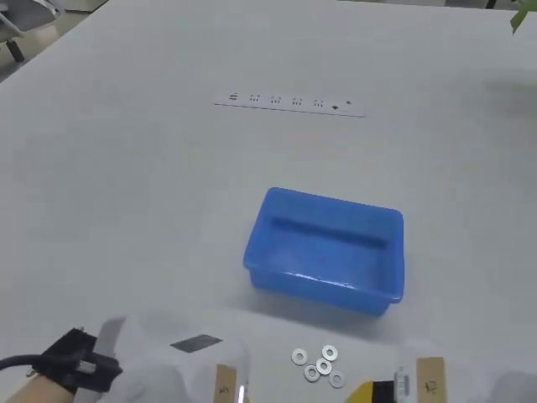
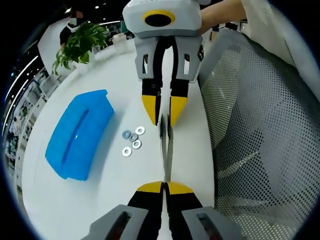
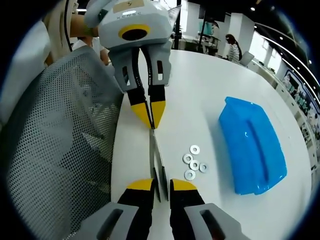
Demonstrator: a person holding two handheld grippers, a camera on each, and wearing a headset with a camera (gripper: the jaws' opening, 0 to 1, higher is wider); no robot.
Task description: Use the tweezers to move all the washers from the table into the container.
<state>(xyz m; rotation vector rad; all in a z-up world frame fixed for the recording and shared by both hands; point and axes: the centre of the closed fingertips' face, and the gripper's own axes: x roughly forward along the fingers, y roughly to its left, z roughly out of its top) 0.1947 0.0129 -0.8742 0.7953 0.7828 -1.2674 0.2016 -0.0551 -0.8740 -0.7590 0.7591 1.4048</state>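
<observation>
My left tongs [image 2: 164, 187] sit closest, pinched fully together on the narrow end of the tweezers [image 2: 166, 150]. My right tongs [image 3: 161, 186] have the other end, jaws a sliver apart with both thin blades between them. So the tool is strung between my two hands (whether it rests on the top or hangs just over it, I cannot tell).

The washers [image 3: 194, 164], five of them, lie flat in a loose huddle on the white table [image 1: 126, 168], some touching or nearly so. They are between the tweezers and the blue tub [image 1: 323, 290], nearer the tweezers. The tub looks empty, so I judge nothing has gone in yet.

The likeliest slip is in sorting out my hold. If one hand lets go before the other has the blades squarely, the tweezers could twist or drop. The near edge of the table runs just beside them, with a mesh chair [image 2: 250, 125] beyond it (a bad place to go fishing). Too hard a squeeze would shut the tips before they reach a washer. The washers are thin and flat, so a careless poke could skate one toward that edge or scatter the huddle.

Away from me there is room. The table is bare on both sides of the tub and well behind it, up to a printed strip [image 1: 289, 102]. Only the tub's front wall needs clearing.
</observation>
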